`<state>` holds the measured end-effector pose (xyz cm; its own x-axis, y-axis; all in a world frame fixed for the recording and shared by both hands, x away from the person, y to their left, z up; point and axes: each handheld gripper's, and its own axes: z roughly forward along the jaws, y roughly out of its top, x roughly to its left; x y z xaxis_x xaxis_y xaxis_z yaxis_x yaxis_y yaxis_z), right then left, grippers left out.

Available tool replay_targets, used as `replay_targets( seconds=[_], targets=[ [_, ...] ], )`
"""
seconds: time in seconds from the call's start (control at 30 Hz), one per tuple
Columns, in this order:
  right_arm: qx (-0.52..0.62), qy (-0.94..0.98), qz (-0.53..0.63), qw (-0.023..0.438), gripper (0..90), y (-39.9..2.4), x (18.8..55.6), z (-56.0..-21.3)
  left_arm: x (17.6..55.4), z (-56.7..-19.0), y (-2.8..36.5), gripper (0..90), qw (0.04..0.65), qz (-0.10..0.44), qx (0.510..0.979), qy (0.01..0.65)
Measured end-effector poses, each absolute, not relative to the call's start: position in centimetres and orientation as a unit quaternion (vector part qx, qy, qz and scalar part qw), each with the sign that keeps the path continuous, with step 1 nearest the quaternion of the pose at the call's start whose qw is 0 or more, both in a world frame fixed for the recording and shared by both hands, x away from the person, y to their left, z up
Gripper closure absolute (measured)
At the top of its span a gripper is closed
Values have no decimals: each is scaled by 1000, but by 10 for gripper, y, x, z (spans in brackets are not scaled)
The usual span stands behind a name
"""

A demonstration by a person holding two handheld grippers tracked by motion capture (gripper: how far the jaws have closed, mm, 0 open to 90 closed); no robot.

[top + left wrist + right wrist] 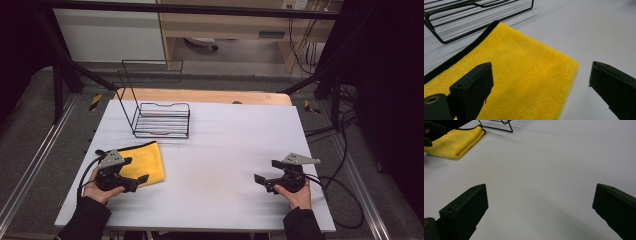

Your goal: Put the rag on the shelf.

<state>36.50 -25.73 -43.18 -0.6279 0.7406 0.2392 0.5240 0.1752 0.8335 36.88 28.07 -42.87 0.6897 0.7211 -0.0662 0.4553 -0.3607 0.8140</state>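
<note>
Left gripper [136,171]: jaws apart, nothing between the pads, hovering over the near-right part of the yellow cloth [143,161]. In the left gripper view one jaw sits above the pile of the cloth, the other past its right edge over bare tabletop [225,150]. Right gripper [266,171]: jaws apart too, empty, aimed across open tabletop, well apart from the cloth. Cloth lies flat at the near-left of the tabletop, just in front of the black wire rack [161,119], not touching it. My read on handling: microfibre, light, fully limp, no stiffness at all, so it'll sag and unfold if lifted from one point. Not slippery, the nap should grip the pads fine; nothing fragile. The right gripper view shows it as doubled over, rounded fold along one side. Best hold, I'd say: pinch the free right-hand edge or the near corner where the left jaws already straddle it, going low enough to catch all layers, not just the top one. Black trim runs along the far-left edge, a firmer bite if needed. Unclear: layer count, can't tell from here. My left hand [97,189] and gripper cover the near-left corner in the high view. The rack's tall back frame is thin against the dark floor, hard to trace.
</note>
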Motion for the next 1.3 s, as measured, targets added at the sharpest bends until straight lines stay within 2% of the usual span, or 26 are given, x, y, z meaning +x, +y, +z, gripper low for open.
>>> replay_targets(
  seconds=[0.5, 0.73, 0.9, 0.93, 0.97, 1.03, 1.13, 1.17, 1.3],
  targets=[
    [421, 760, 482, 117, 7, -257, 364, -432, 362, -426, 261, 59, 411, 155, 829, 347],
    [421, 763, 476, 116, 8, -256, 364, -433, 358, -430, 245, 121, 385, 163, 843, 339],
    [422, 764, 475, 114, 9, -255, 364, -433, 358, -431, 233, 237, 377, 165, 849, 333],
    [421, 766, 473, 115, 9, -255, 364, -434, 359, -432, 230, 303, 376, 164, 850, 331],
    [421, 766, 473, 115, 9, -255, 364, -434, 359, -432, 227, 303, 374, 161, 852, 328],
    [422, 766, 472, 115, 10, -255, 364, -434, 359, -432, 222, 405, 372, 161, 855, 323],
    [422, 766, 471, 114, 9, -254, 364, -434, 360, -432, 215, 497, 365, 155, 860, 321],
    [422, 766, 471, 114, 10, -254, 364, -434, 361, -433, 214, 559, 363, 154, 861, 320],
    [422, 767, 470, 113, 10, -254, 365, -434, 364, -438, 210, 602, 352, 152, 866, 323]
  ],
)
